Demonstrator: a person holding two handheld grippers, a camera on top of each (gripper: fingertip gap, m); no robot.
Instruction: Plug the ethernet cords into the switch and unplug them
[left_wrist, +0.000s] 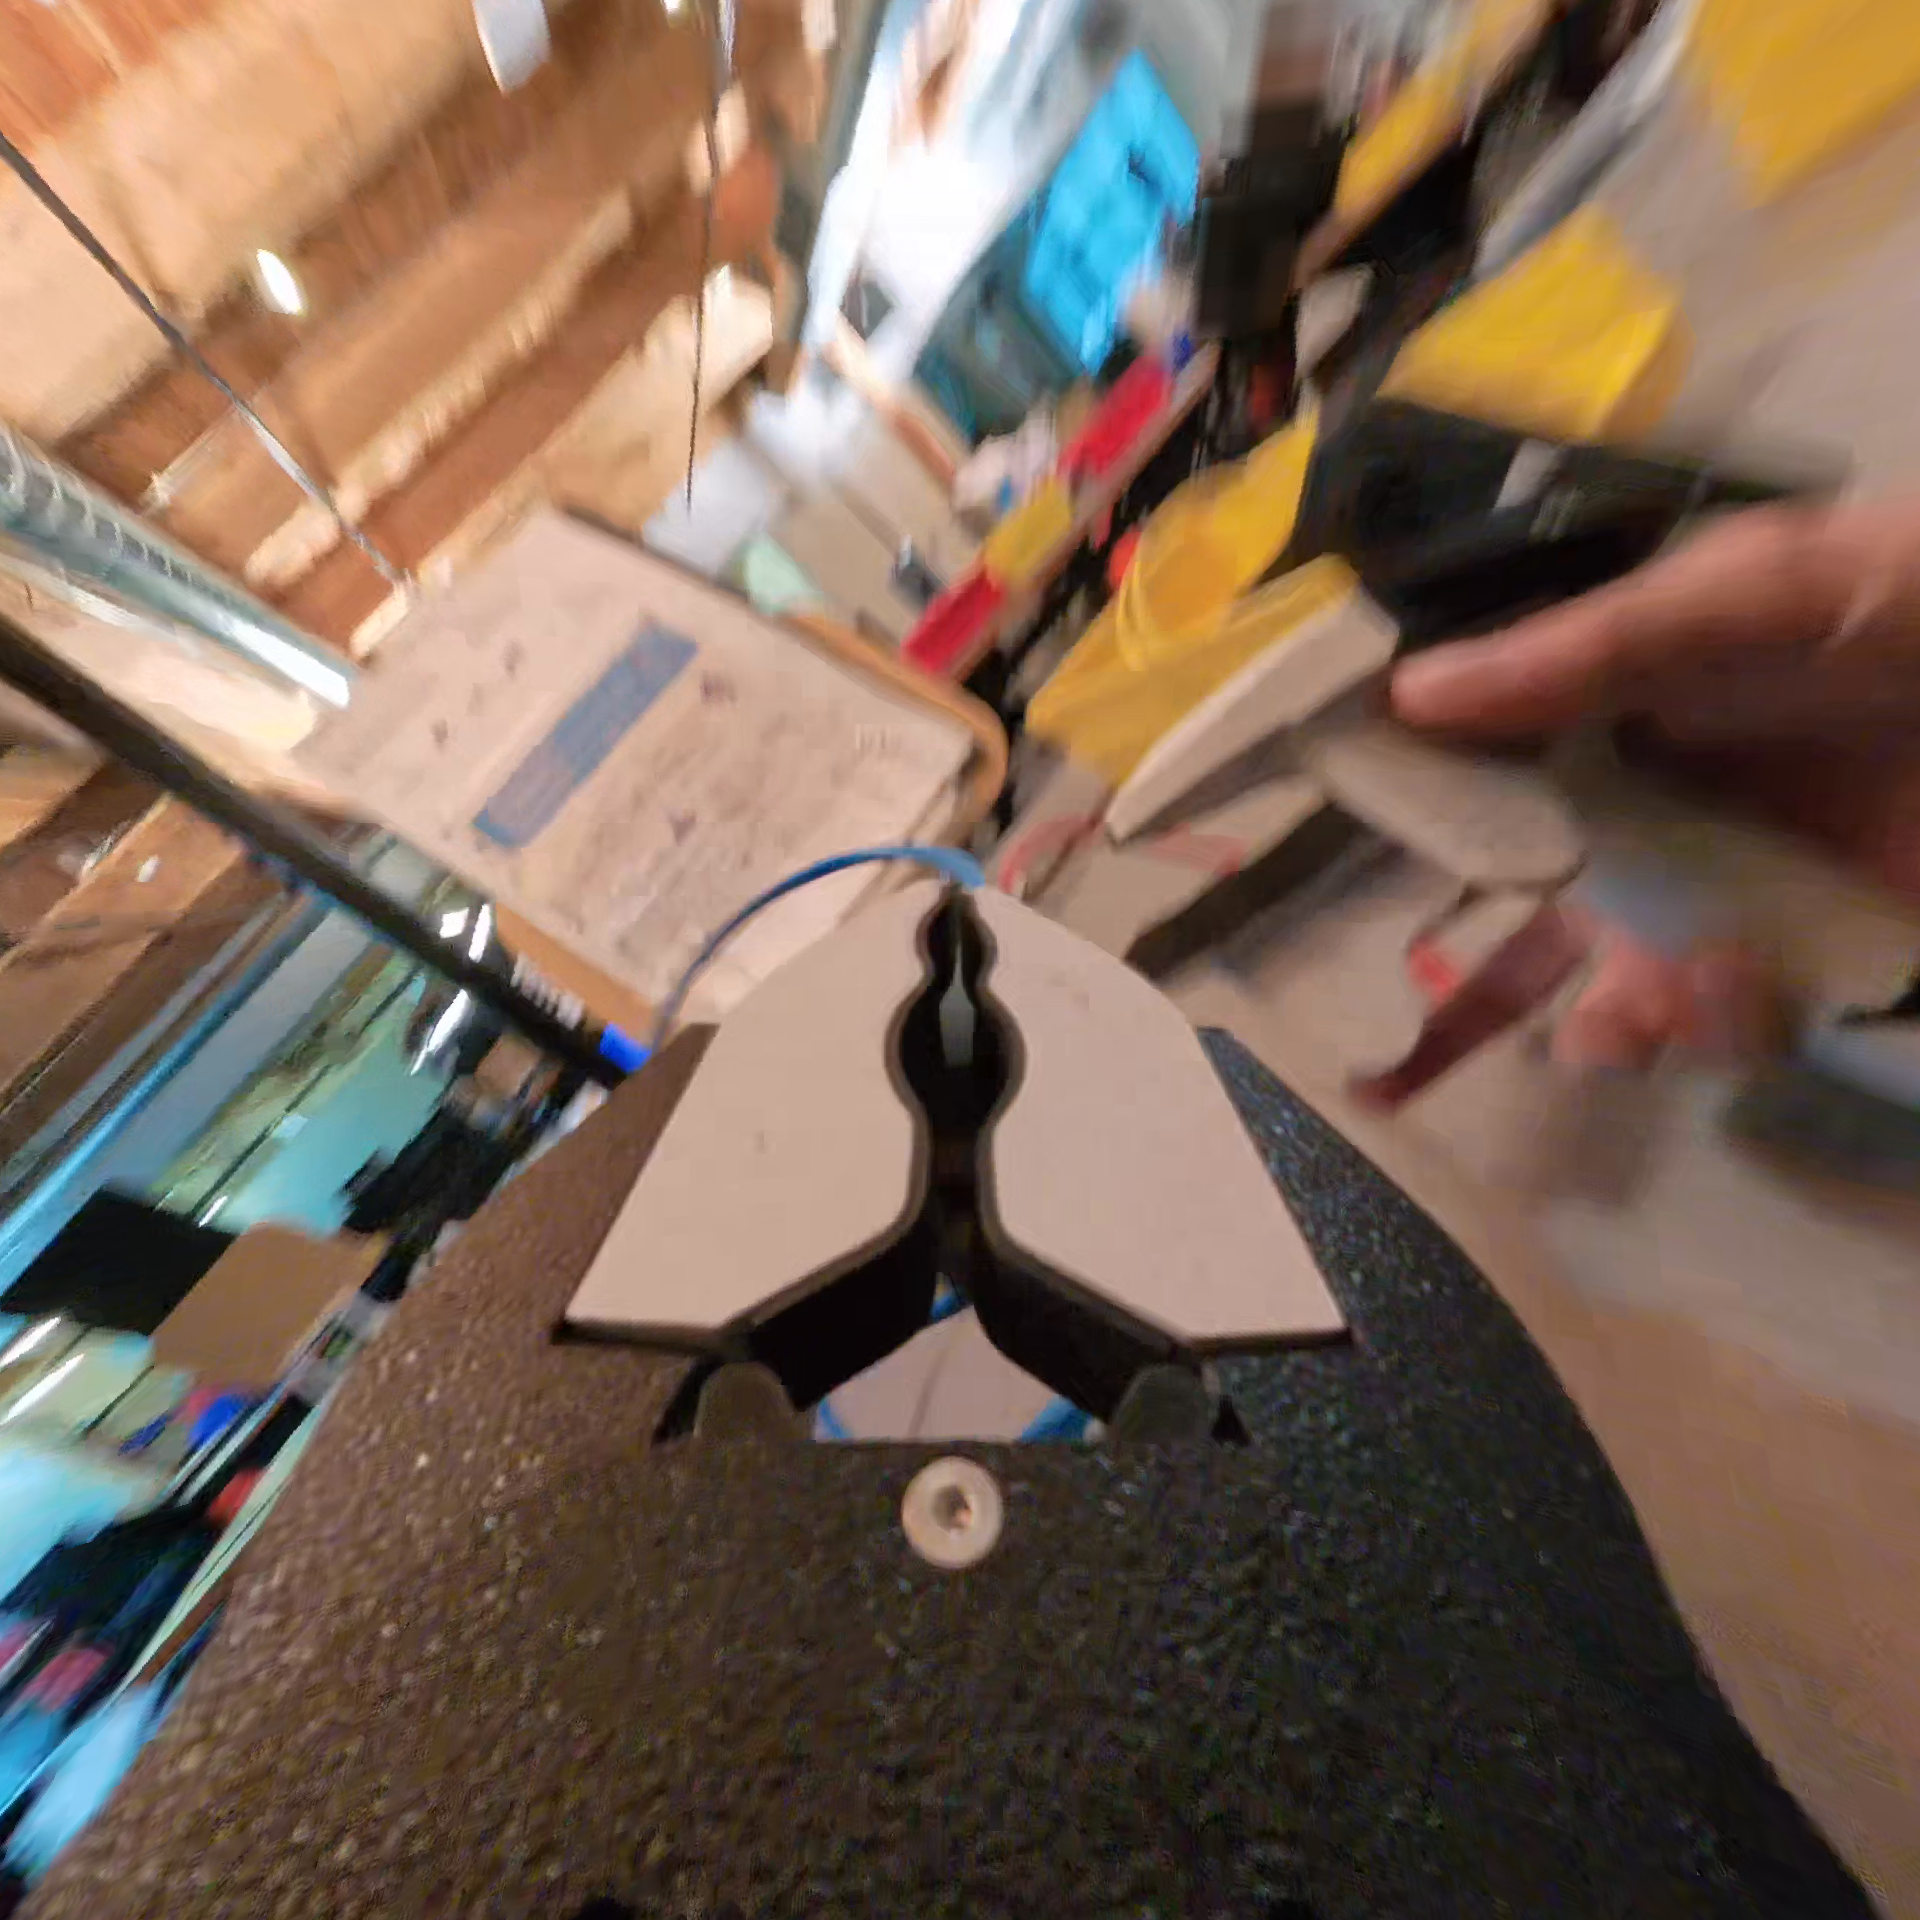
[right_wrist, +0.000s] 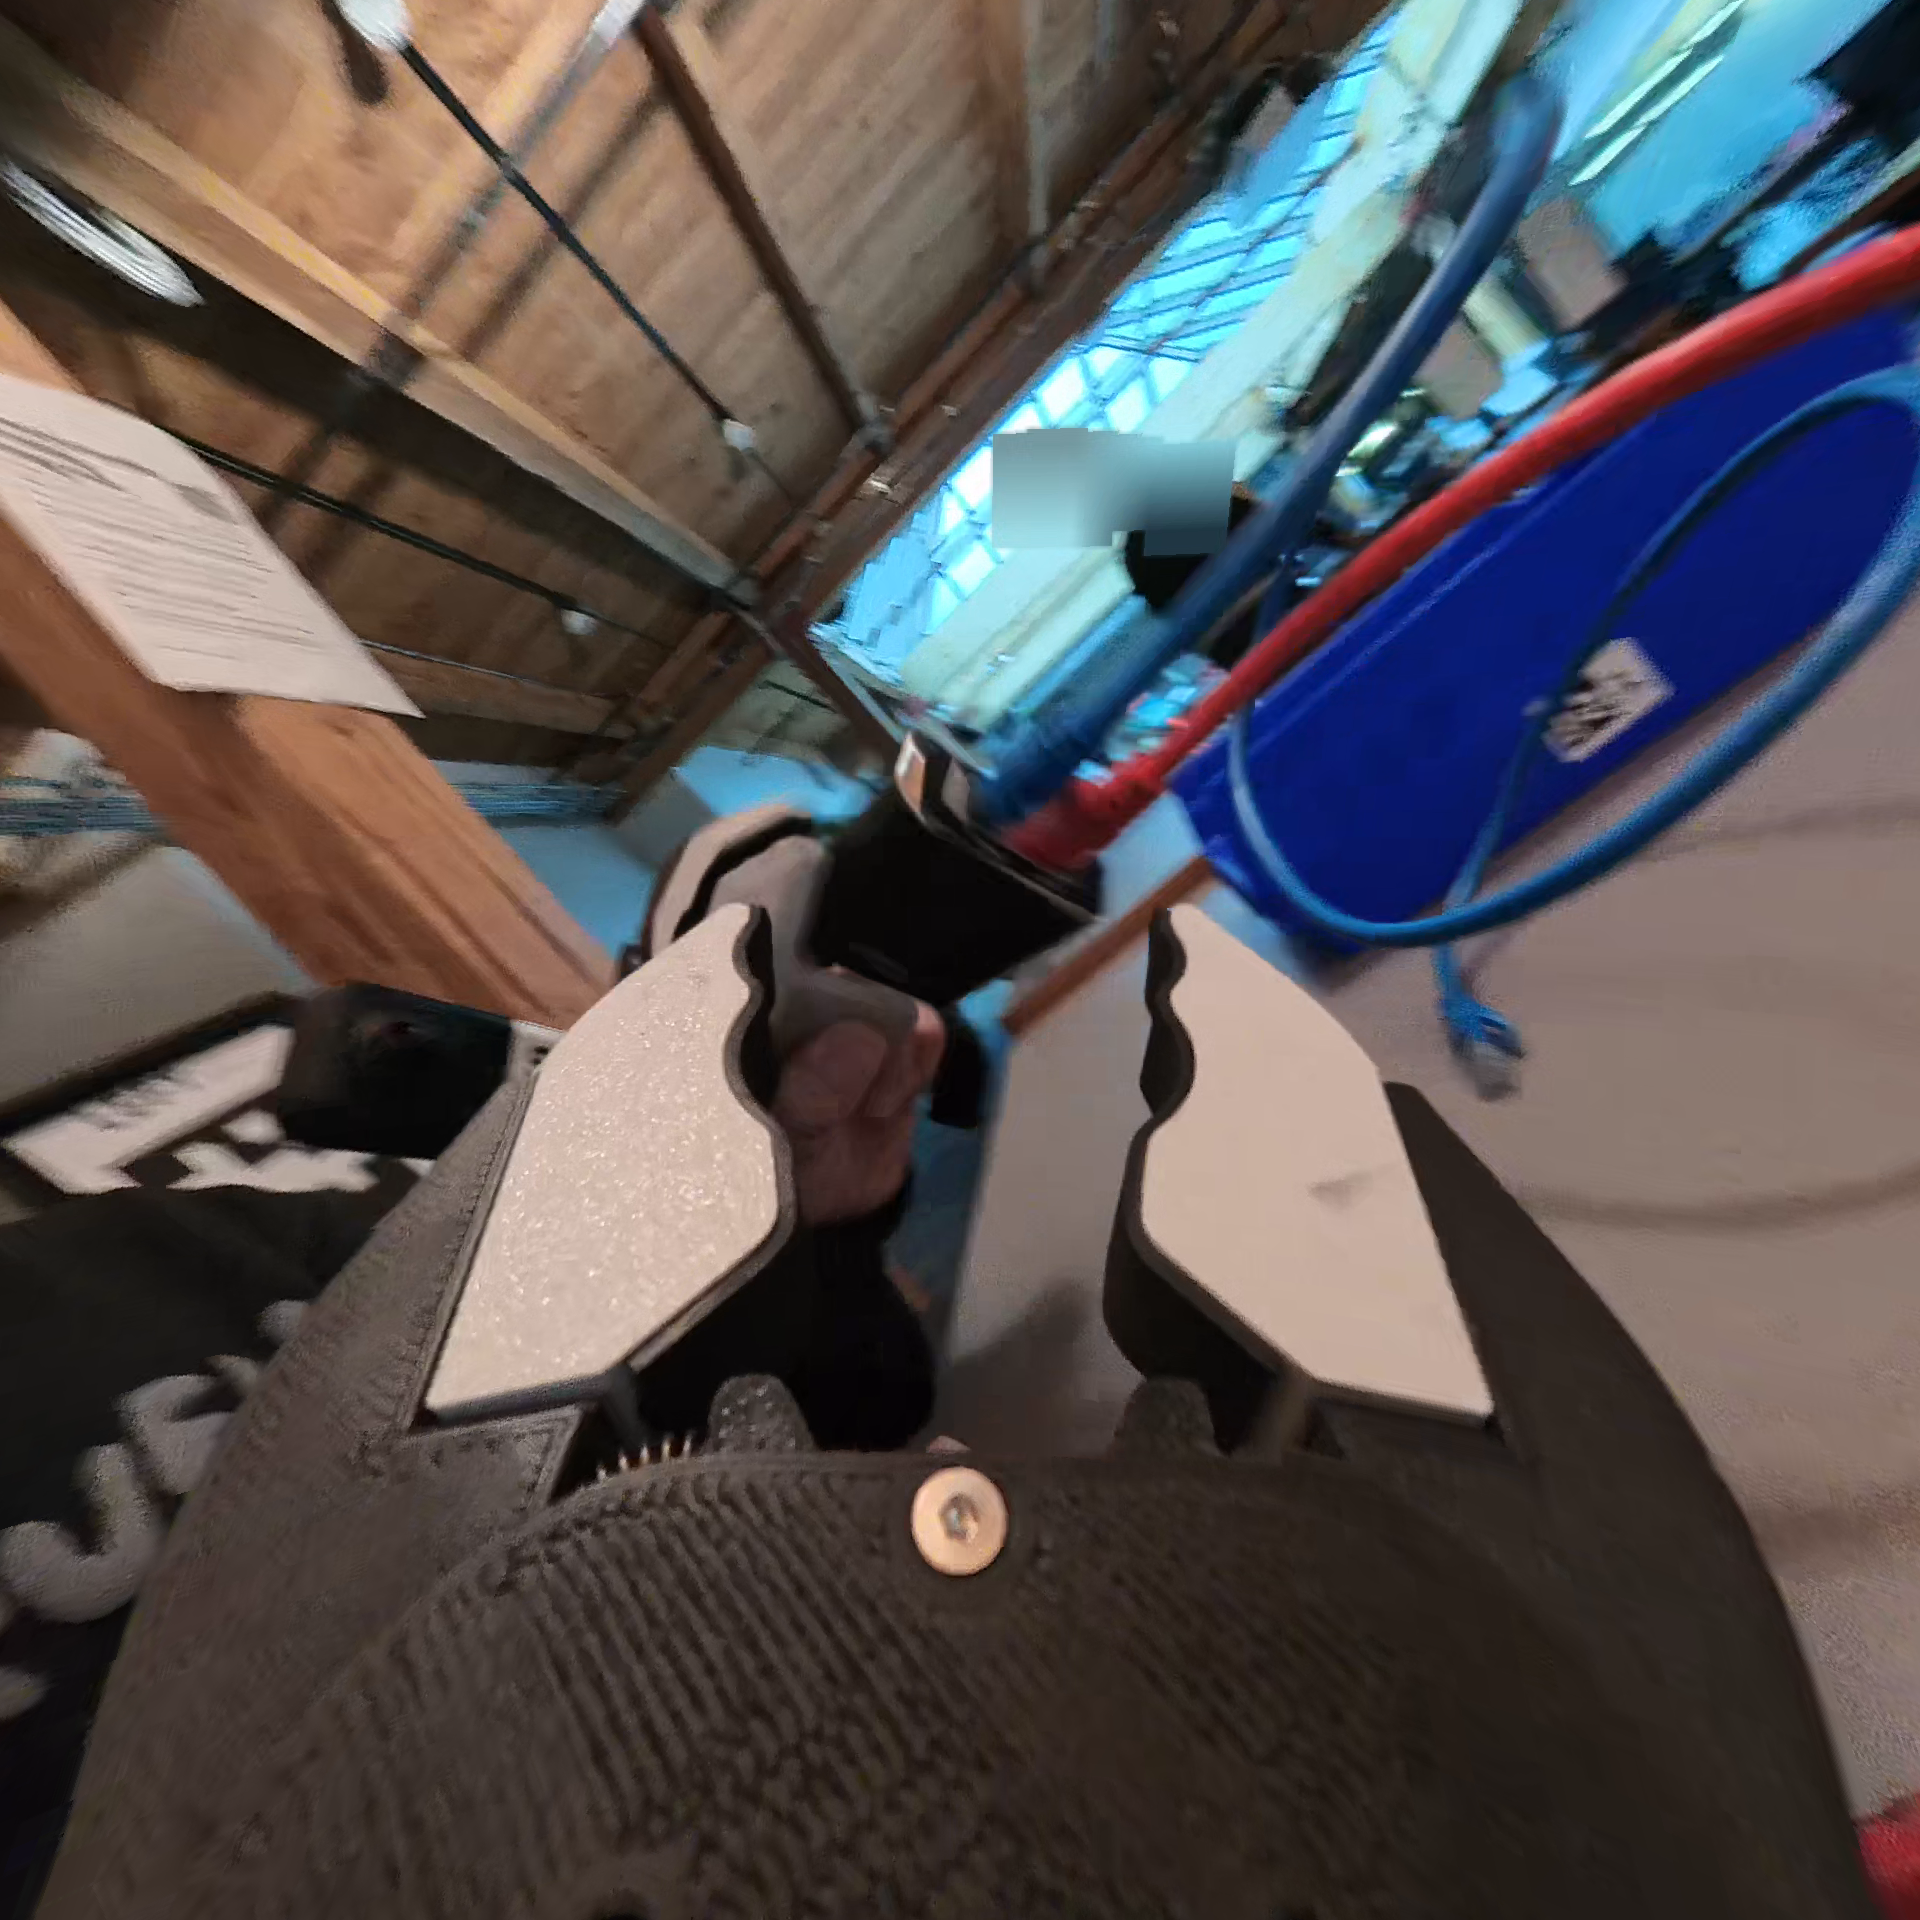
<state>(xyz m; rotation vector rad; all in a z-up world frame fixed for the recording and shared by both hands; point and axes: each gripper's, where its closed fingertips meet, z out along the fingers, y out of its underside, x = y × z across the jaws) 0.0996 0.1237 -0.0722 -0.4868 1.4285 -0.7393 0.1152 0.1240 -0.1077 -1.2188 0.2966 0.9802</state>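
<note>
My left claw (left_wrist: 961, 914) is pinched closed on a thin blue ethernet cord (left_wrist: 727, 935), which arcs out from the fingertips leftward and down to a blue plug (left_wrist: 623, 1044) at the end of a dark slab I take to be the switch (left_wrist: 312, 842). From the right wrist view that same switch (right_wrist: 935, 894) appears held up off the table (right_wrist: 1558, 1195), with a thick blue cord (right_wrist: 1351, 416) and a red cord (right_wrist: 1455, 488) seated side by side in its face. My right claw (right_wrist: 961, 961) stands wide open with nothing in it. To its right a loose blue cord (right_wrist: 1714, 862) loops over the table, its free plug (right_wrist: 1470, 1023) lying flat.

The cords look light and springy, limp enough to sag yet inclined to whip. I judge the hard plug body the place to grip, near the latch, not the soft jacket. The clip is probably brittle.

The table right of the plug is bare. A blue bin (right_wrist: 1507, 675) crowds the far side, and the views are too blurred for finer edges.
</note>
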